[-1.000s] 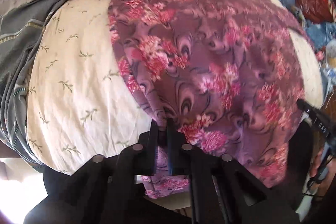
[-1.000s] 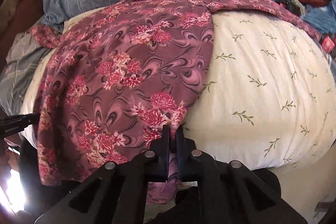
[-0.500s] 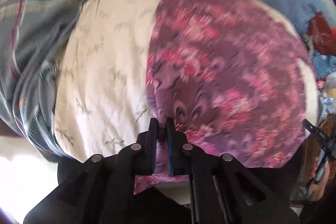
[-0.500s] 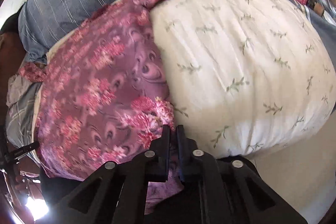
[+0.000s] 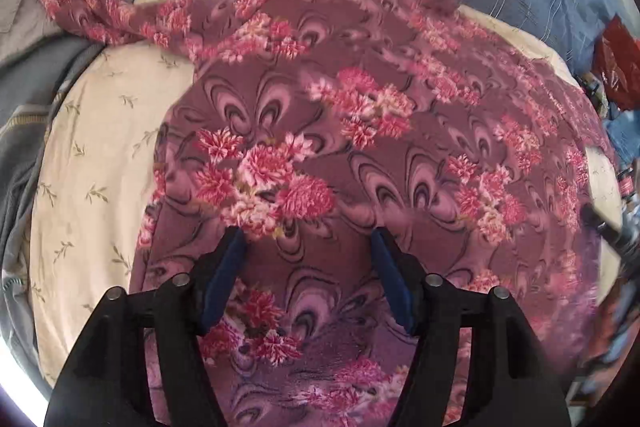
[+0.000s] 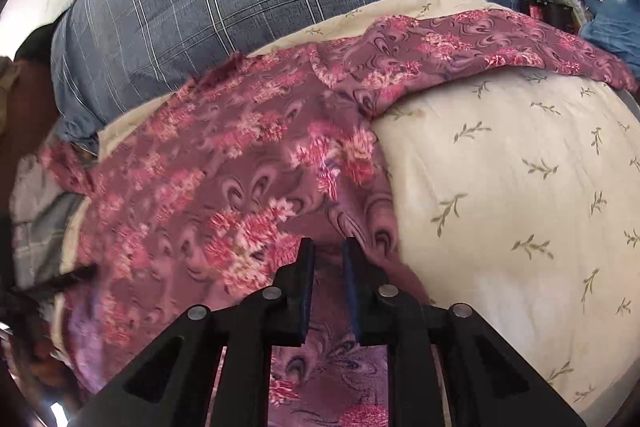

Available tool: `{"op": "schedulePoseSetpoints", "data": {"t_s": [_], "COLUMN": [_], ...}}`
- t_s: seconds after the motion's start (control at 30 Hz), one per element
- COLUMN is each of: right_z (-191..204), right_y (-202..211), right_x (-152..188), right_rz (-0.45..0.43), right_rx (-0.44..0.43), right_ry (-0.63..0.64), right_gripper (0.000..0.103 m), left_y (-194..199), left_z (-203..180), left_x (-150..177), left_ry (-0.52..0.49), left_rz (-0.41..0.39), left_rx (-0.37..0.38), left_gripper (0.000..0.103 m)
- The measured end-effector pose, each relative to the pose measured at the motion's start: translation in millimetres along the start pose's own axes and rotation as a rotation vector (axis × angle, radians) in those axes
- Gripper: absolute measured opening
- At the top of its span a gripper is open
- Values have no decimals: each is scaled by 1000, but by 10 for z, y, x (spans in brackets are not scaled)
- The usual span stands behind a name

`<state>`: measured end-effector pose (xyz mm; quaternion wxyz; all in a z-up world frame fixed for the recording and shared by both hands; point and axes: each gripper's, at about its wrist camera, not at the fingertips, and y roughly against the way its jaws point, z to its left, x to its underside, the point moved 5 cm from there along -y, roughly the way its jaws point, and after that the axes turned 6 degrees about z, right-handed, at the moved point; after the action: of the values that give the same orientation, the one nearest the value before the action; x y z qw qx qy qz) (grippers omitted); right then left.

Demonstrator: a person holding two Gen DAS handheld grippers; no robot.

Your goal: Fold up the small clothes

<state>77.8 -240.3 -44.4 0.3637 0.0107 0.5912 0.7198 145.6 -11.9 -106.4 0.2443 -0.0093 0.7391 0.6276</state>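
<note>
Floral purple garment [image 5: 360,155] lies spread flat on the cream leaf-print pillow [image 5: 100,155], apparently smoothed for folding, since the left gripper [image 5: 306,239] has just sprung wide and the right gripper [image 6: 328,247] is parting, neither pinching cloth.
</note>
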Motion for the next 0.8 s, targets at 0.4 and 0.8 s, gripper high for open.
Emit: {"op": "schedulePoseSetpoints", "data": {"t_s": [0.4,0.8], "right_z": [-2634,-3051], "right_y": [694,419], "right_x": [-937,-1398], "right_rz": [-231,-360], "right_rx": [62,149], "right_ry": [-727,-818], "right_gripper": [52,6], "left_y": [88,1], "left_z": [132,-247], "left_x": [31,-745], "left_ry": [33,-47], "left_rz": [27,-15], "left_rx": [123,172], "left_gripper": [66,66]}}
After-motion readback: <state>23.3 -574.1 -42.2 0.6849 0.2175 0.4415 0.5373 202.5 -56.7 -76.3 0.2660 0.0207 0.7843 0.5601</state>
